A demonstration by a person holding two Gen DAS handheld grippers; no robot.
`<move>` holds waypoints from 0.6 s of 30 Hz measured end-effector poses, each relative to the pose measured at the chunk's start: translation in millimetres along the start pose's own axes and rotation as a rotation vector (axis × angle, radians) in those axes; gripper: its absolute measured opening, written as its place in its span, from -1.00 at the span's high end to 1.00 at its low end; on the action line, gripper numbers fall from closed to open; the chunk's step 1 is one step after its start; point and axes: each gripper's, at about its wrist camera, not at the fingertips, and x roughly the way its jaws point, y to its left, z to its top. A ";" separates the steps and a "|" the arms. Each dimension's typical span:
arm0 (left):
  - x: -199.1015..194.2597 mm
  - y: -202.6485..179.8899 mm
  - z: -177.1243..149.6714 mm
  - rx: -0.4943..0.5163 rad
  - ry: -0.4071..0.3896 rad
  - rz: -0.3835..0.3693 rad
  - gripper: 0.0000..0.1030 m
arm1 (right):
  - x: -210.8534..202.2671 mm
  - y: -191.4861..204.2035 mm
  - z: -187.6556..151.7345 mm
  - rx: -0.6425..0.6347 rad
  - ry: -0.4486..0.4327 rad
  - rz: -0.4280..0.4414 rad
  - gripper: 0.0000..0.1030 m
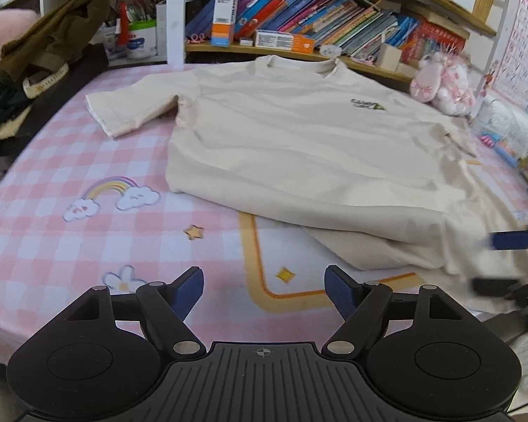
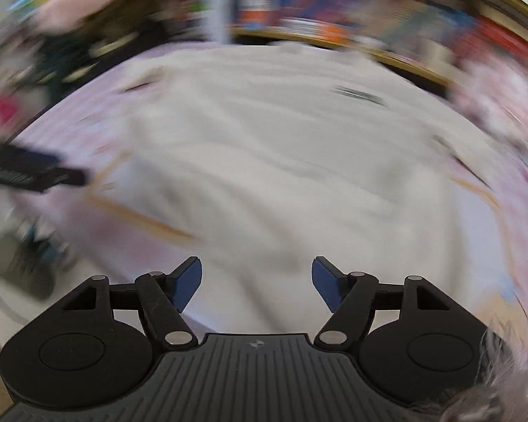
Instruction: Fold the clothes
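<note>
Here I count one cream T-shirt (image 1: pixel 299 147) spread on the pink checked bed sheet (image 1: pixel 88 161), one olive garment (image 1: pixel 52 35) heaped at far left, one row of books (image 1: pixel 316 17) on the shelf behind, and one pink plush toy (image 1: pixel 443 84) at right. The shirt's collar points toward the shelf, its long axis running from there to me; one sleeve lies flat out to the left. My left tool (image 1: pixel 264 292) hangs released over bare sheet. My right tool (image 2: pixel 257 281) is released too, above the blurred shirt.
</note>
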 end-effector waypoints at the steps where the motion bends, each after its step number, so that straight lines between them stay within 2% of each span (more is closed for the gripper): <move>1: -1.7 -0.6 -1.2 -0.007 -0.001 -0.014 -0.52 | 8.0 11.3 4.7 -0.052 0.002 0.025 -0.31; 4: -4.6 -2.2 -5.3 -0.017 0.001 -0.034 -0.52 | 29.7 42.4 17.7 -0.193 0.009 0.065 -0.31; 7: -4.4 -2.6 -8.8 -0.024 0.010 -0.042 -0.52 | 46.6 57.6 31.1 -0.255 0.019 0.101 -0.30; 9: -3.1 -2.5 -9.0 -0.032 0.012 -0.055 -0.52 | 60.4 58.5 40.1 -0.274 0.038 0.078 -0.24; 10: -2.2 -2.5 -8.4 -0.038 0.011 -0.063 -0.52 | 67.5 55.1 44.8 -0.270 0.049 0.061 -0.02; 11: -0.6 -2.7 -6.4 -0.044 0.009 -0.074 -0.52 | 74.0 50.7 49.5 -0.259 0.059 0.048 0.40; 13: 2.7 -3.2 -2.5 -0.057 0.004 -0.097 -0.52 | 79.2 25.2 59.2 -0.126 0.057 0.068 0.67; 14: 4.6 -3.3 -0.4 -0.066 0.002 -0.108 -0.52 | 81.8 12.5 64.0 -0.059 0.057 0.078 0.73; 18: 19.6 -0.3 10.7 -0.142 -0.002 -0.168 -0.52 | 92.6 -38.1 79.0 0.191 0.055 0.114 0.74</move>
